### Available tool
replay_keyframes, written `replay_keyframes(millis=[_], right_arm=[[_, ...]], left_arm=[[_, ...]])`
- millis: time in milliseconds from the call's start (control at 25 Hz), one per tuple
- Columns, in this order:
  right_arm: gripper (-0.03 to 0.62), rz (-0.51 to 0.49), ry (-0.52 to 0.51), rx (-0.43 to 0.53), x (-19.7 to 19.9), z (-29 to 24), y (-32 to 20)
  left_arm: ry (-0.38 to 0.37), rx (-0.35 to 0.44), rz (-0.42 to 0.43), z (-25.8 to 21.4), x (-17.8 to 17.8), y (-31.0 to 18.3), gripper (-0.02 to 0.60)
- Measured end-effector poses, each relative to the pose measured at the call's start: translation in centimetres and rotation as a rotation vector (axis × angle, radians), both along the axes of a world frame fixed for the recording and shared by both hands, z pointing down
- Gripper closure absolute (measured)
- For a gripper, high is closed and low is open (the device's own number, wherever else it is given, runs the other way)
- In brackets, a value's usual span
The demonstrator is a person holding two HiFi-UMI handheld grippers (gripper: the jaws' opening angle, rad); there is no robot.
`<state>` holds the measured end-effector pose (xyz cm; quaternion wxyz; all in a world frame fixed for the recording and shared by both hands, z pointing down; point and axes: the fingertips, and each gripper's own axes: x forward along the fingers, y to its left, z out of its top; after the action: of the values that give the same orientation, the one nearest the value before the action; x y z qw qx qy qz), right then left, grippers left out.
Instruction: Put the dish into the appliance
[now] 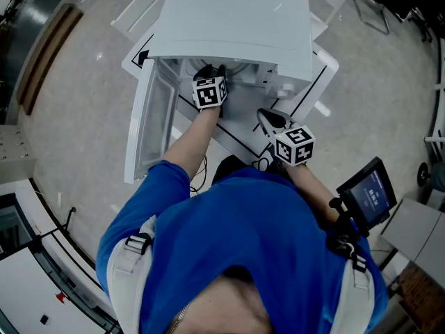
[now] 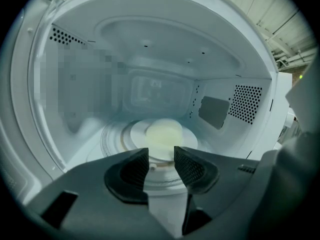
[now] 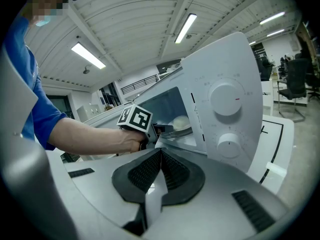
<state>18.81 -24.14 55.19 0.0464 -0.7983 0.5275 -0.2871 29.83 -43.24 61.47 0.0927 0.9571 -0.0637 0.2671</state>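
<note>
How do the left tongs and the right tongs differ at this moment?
The left tongs are open, jaws apart; the right tongs are shut, jaws pressed together. The left tongs point into the open microwave, at the dish lying on the turntable; the right tongs are outside it, facing the dial panel. Both grip nothing, and each is held in a hand.

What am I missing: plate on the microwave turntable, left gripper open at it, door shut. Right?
No: the microwave door is open, swung out to the left in the head view. The rest holds: plate on the turntable, left gripper open at it.
</note>
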Motion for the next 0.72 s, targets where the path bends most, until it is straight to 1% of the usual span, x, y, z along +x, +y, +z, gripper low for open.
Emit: replay_keyframes(millis=[120, 440, 720], right_arm=[[0.592, 0.000, 0.003, 0.003, 0.1, -0.1, -0.1], [0.592, -0.011, 0.006, 0.023, 0.4, -0.2, -0.4], [0.592, -0.037, 0.024, 0.037, -0.2, -1.4, -0.6]], left_arm=[[0.005, -0.006, -0.004, -0.1, 0.0, -0.2, 0.414], [0.055, -0.027, -0.029, -1.1, -0.9, -0.6, 0.414], [0.092, -0.043, -0.022, -2.4, -3.6, 0.4, 0.416]])
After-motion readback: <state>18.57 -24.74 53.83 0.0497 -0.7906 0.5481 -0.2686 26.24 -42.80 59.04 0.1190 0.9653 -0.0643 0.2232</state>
